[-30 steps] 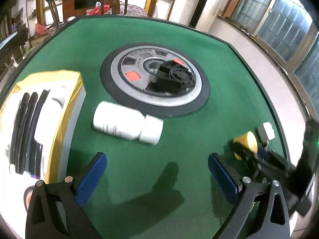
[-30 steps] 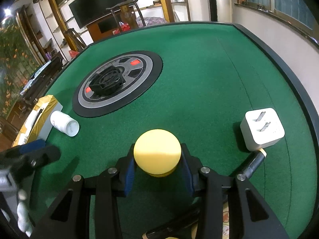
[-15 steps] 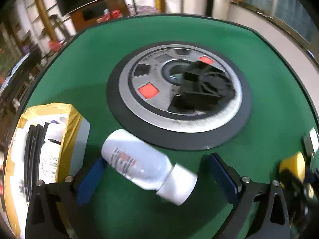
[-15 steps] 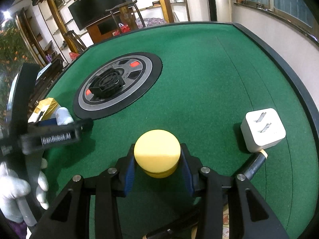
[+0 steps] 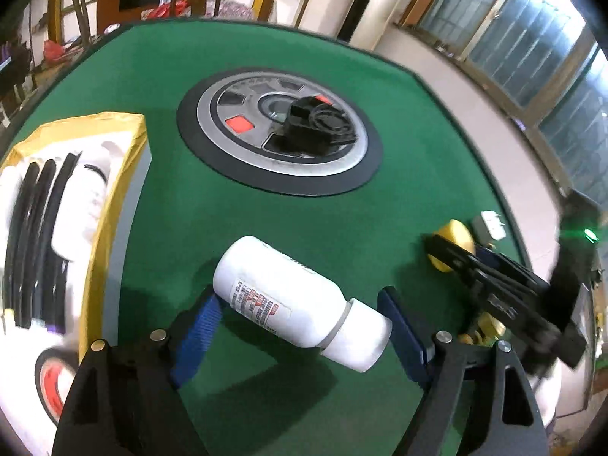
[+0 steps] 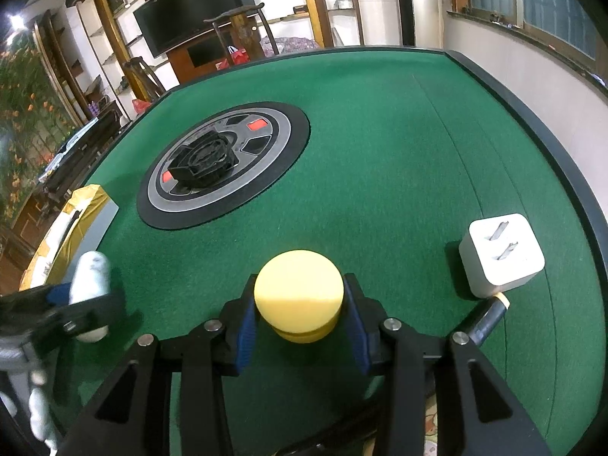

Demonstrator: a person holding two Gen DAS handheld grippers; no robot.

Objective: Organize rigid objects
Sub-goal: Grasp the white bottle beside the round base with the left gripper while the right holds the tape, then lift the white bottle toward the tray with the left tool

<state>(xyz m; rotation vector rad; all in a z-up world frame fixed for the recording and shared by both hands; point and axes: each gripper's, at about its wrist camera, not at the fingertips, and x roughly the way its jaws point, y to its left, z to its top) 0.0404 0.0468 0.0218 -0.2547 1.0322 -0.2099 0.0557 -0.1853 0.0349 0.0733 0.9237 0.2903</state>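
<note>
A white plastic bottle (image 5: 288, 296) lies on its side on the green felt table (image 5: 159, 76), cap toward the right. My left gripper (image 5: 300, 323) straddles it lengthwise and its jaws are closing; the blue pads (image 5: 197, 326) sit at the bottle's base and cap, with no clear squeeze visible. From the right wrist view the bottle (image 6: 89, 277) and left gripper (image 6: 57, 311) appear blurred at the far left. My right gripper (image 6: 300, 323) is shut on a yellow round knob (image 6: 299, 292), held just above the felt. The left wrist view shows that knob (image 5: 454, 243) at the right.
A black and grey disc (image 5: 279, 129) with red marks sits mid-table, a black fan-like part (image 5: 315, 125) on top. A yellow-edged box (image 5: 114, 197) with black cables lies at the left. A white plug adapter (image 6: 501, 254) and a dark pen (image 6: 490, 315) lie near the right edge.
My left gripper has come forward over the white bottle, which now lies between its pads, and the jaws have narrowed. The right gripper has kept still with the yellow knob.
</note>
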